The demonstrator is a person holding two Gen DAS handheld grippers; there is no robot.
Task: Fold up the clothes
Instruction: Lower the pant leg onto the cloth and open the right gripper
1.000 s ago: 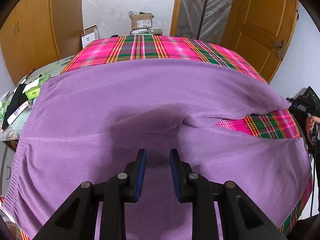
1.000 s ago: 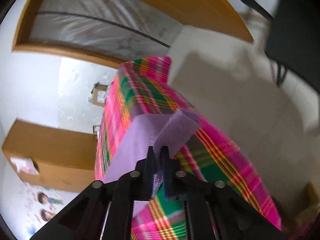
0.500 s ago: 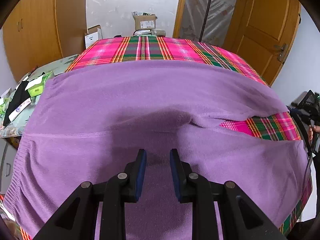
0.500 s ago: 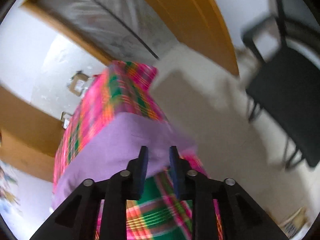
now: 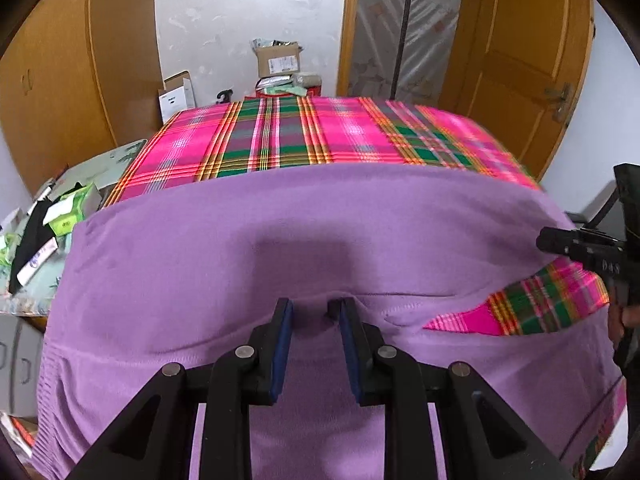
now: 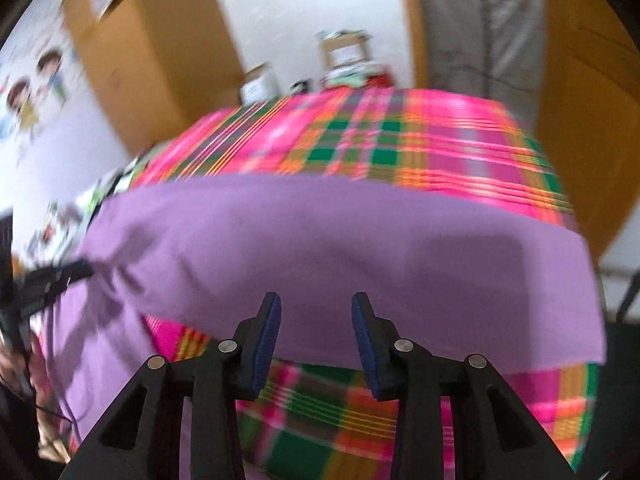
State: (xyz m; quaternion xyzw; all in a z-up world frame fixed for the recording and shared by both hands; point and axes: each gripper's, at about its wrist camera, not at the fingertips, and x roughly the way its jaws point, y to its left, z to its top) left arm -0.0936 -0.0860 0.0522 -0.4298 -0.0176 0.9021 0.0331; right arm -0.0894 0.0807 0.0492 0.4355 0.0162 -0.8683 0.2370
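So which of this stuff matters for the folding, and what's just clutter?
For the job: purple garment; left gripper; right gripper; plaid cloth it lies on.

Lying about: cardboard boxes; packets on the side table.

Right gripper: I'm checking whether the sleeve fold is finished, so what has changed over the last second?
The right gripper has let go of the sleeve of the purple garment; its jaws now stand apart and empty, and it has swung round to face across the plaid cloth. The sleeve lies folded across the garment. The left gripper is unchanged, jaws apart over the near fabric.
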